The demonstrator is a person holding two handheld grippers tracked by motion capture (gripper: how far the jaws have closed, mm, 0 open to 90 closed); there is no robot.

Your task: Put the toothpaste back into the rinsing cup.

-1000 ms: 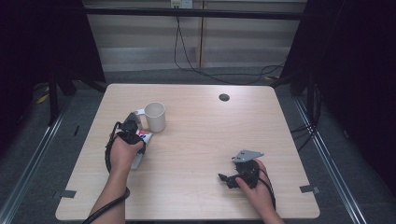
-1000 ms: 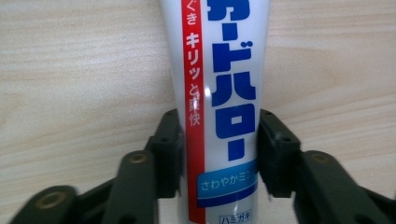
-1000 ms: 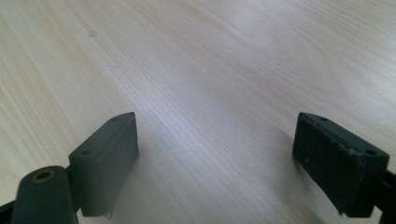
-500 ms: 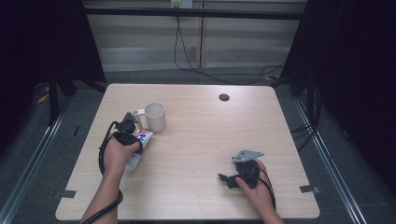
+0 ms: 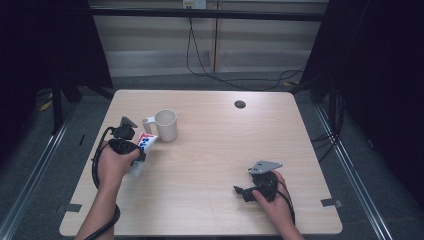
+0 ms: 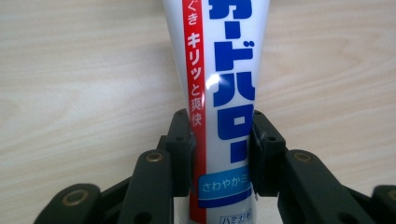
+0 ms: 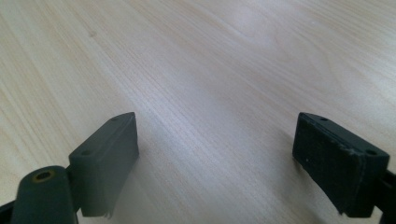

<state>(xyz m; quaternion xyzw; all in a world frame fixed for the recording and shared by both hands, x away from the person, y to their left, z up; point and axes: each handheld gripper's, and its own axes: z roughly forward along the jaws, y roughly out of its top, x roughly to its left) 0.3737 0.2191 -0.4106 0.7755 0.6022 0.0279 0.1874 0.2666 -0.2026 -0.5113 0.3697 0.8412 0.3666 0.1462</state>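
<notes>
High view: left tool (image 5: 134, 145) clamped on a white toothpaste tube (image 5: 141, 150) with blue and red print, just left of the cream mug (image 5: 165, 125) on the pale wooden bench (image 5: 215, 150); tube slanting from the hand toward the mug, seemingly lifted off the bench at its far end, though hard to judge from above. Left gripper view: both black pads (image 6: 180, 149) pressing the tube (image 6: 219, 93) from either side across its width, toward the lower part of the printed body; jaws just closed onto it, tube squarely between them. Right tool (image 5: 245, 192) low over the near right part of the bench, well apart from tube and mug; right gripper view: jaws standing wide, nothing but bare wood between them.

Handling, as a judgement: light, soft-walled, glossy; likely to dent under a hard squeeze and to slip or swing if pinched near one end; paste could shift inside and change the balance. Best held across the flat faces near the middle of the body, firmly but without crushing; crimped end and cap shoulder stiffer, yet worse for balance.
</notes>
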